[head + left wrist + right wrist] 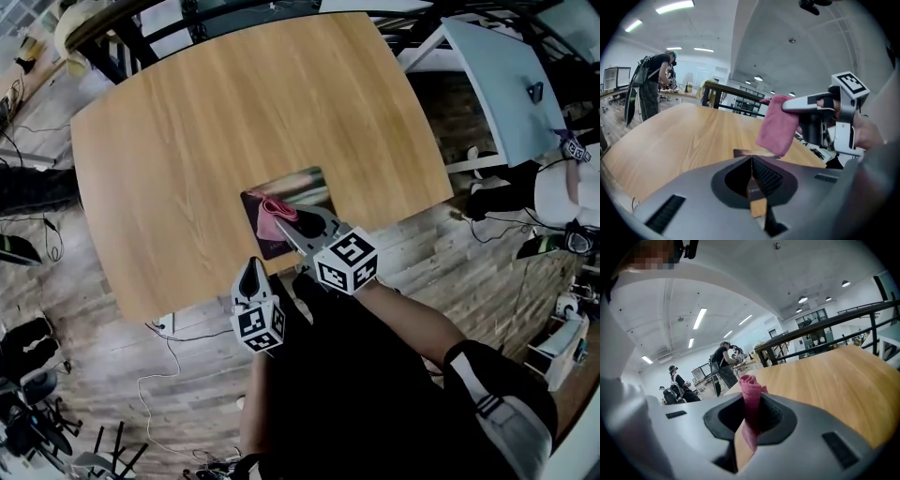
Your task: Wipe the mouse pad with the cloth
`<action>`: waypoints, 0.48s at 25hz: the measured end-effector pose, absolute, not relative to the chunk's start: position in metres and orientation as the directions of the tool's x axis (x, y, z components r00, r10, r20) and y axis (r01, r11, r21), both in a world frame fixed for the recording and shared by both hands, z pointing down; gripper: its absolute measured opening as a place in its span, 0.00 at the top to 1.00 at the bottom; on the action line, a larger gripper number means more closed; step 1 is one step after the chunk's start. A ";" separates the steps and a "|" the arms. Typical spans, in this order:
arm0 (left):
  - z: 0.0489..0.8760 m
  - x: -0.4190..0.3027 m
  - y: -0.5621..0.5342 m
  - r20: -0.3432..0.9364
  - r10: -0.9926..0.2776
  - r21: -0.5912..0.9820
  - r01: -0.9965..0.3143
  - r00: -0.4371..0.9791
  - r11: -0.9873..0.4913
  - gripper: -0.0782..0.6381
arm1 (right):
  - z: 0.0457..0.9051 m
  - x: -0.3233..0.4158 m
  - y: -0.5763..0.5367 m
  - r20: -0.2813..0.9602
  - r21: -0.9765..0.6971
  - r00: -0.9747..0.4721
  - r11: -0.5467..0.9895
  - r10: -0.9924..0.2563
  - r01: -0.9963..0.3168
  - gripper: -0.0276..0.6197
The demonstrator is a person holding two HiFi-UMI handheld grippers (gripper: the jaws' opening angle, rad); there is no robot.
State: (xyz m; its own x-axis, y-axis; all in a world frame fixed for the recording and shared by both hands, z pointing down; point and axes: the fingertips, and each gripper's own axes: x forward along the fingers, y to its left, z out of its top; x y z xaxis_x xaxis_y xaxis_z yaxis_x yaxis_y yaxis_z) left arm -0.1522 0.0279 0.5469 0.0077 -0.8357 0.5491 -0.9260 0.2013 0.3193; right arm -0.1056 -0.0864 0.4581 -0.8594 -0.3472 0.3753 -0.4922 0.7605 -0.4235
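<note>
Clearly the right gripper [289,219] has its jaws pinched on the pink cloth [269,221], which hangs over the near-left part of the mouse pad [305,192] lying by the near edge of the wooden table [206,122]; whether cloth and pad touch I cannot tell. Most of the pad's bare surface lies far and right of the cloth, so the wipe likely travels that way. Left gripper [250,275], jaws together on nothing, sits off the near table edge, farther from the pad.
</note>
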 end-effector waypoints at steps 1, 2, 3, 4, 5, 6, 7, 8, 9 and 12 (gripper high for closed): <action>0.557 -0.153 0.025 0.563 -0.826 0.323 -0.926 0.021 0.197 0.86 | 0.467 -0.113 -0.090 0.387 -0.431 -0.858 0.757 -0.337 -0.492 0.86; 0.567 -0.155 0.023 0.577 -0.816 0.326 -0.925 0.034 0.192 0.86 | 0.476 -0.119 -0.092 0.400 -0.437 -0.855 0.752 -0.329 -0.494 0.86; 0.576 -0.158 0.020 0.589 -0.807 0.329 -0.925 0.047 0.187 0.86 | 0.485 -0.126 -0.095 0.412 -0.442 -0.852 0.747 -0.323 -0.497 0.86; 0.584 -0.161 0.017 0.599 -0.798 0.333 -0.925 0.059 0.182 0.86 | 0.494 -0.133 -0.097 0.425 -0.447 -0.848 0.742 -0.316 -0.500 0.86; 0.592 -0.164 0.013 0.607 -0.792 0.339 -0.924 0.070 0.178 0.86 | 0.504 -0.139 -0.100 0.440 -0.451 -0.845 0.738 -0.305 -0.502 0.86; 0.599 -0.166 0.008 0.613 -0.786 0.345 -0.922 0.080 0.176 0.86 | 0.514 -0.145 -0.104 0.457 -0.458 -0.841 0.735 -0.289 -0.501 0.86; 0.606 -0.167 0.003 0.619 -0.780 0.351 -0.920 0.090 0.173 0.86 | 0.524 -0.151 -0.106 0.474 -0.466 -0.839 0.732 -0.267 -0.497 0.86; 0.612 -0.166 0.000 0.627 -0.772 0.360 -0.918 0.104 0.168 0.86 | 0.534 -0.155 -0.108 0.492 -0.475 -0.835 0.728 -0.246 -0.495 0.86; 0.619 -0.164 -0.002 0.638 -0.760 0.370 -0.915 0.124 0.161 0.86 | 0.545 -0.159 -0.110 0.509 -0.483 -0.830 0.723 -0.227 -0.494 0.86; 0.640 -0.155 -0.006 0.671 -0.717 0.406 -0.903 0.191 0.140 0.86 | 0.581 -0.168 -0.112 0.563 -0.510 -0.808 0.697 -0.174 -0.505 0.86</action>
